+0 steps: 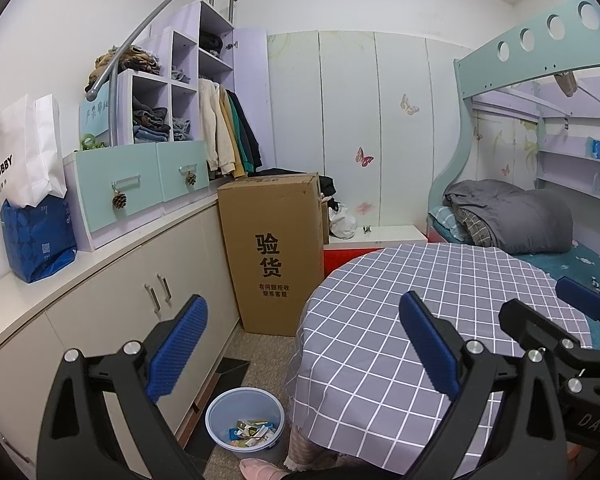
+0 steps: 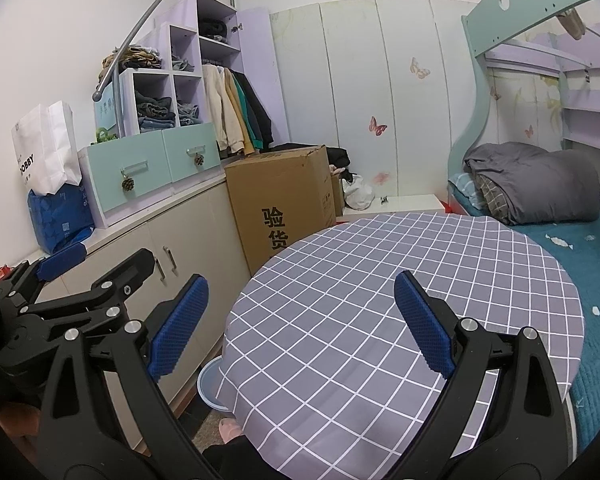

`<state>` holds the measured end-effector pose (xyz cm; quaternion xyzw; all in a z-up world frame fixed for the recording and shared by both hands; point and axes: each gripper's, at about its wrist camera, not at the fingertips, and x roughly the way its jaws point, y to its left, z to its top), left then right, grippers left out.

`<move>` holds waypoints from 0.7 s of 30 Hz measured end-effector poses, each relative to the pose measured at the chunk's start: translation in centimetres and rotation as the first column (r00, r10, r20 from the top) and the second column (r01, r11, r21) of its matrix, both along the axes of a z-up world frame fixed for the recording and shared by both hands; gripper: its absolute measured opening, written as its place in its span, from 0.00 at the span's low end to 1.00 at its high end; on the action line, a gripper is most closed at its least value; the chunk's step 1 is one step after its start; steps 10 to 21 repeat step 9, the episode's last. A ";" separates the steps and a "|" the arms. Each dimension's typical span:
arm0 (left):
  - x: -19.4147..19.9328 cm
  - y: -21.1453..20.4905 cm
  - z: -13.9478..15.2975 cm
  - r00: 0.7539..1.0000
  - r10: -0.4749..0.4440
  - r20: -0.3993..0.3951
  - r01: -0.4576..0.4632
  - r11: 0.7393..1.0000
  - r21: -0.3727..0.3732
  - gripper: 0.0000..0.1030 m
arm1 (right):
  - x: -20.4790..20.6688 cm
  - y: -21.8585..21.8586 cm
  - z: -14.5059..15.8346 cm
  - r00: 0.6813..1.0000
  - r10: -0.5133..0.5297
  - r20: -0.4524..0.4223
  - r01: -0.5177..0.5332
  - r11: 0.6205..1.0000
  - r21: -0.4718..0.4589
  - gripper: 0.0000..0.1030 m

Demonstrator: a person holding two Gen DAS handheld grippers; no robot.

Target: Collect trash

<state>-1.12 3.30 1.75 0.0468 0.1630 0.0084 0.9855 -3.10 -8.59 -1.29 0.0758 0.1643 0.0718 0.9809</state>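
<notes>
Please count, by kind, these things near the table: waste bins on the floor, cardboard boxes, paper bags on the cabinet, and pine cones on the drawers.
Light blue waste bin: 1
Large cardboard box: 1
Paper bags: 2, white and blue
Pine cones: 2, on the left drawer and the right drawer
Total: 6

Matt checked cloth (image 2: 380,320) covers the table; cardboard box (image 1: 272,248); glossy plastic bin (image 1: 220,412).

"验货" on cardboard box (image 1: 274,248); "OBBY" on white bag (image 1: 24,152)
</notes>
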 end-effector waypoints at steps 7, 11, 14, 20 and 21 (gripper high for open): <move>1.1 -0.3 -0.8 0.999 0.007 -0.034 -0.007 1.000 0.006 0.92 | 1.5 -0.4 -1.1 0.999 -0.001 -0.034 0.002 1.000 0.015 0.90; 1.5 -0.4 -1.1 0.999 0.013 -0.044 -0.012 1.000 0.010 0.92 | 2.1 -0.7 -1.5 0.999 -0.001 -0.048 0.002 1.000 0.020 0.90; 1.5 -0.4 -1.1 0.999 0.013 -0.044 -0.012 1.000 0.010 0.92 | 2.1 -0.7 -1.5 0.999 -0.001 -0.048 0.002 1.000 0.020 0.90; 1.5 -0.4 -1.1 0.999 0.013 -0.044 -0.012 1.000 0.010 0.92 | 2.1 -0.7 -1.5 0.999 -0.001 -0.048 0.002 1.000 0.020 0.90; 1.5 -0.4 -1.1 0.999 0.013 -0.044 -0.012 1.000 0.010 0.92 | 2.1 -0.7 -1.5 0.999 -0.001 -0.048 0.002 1.000 0.020 0.90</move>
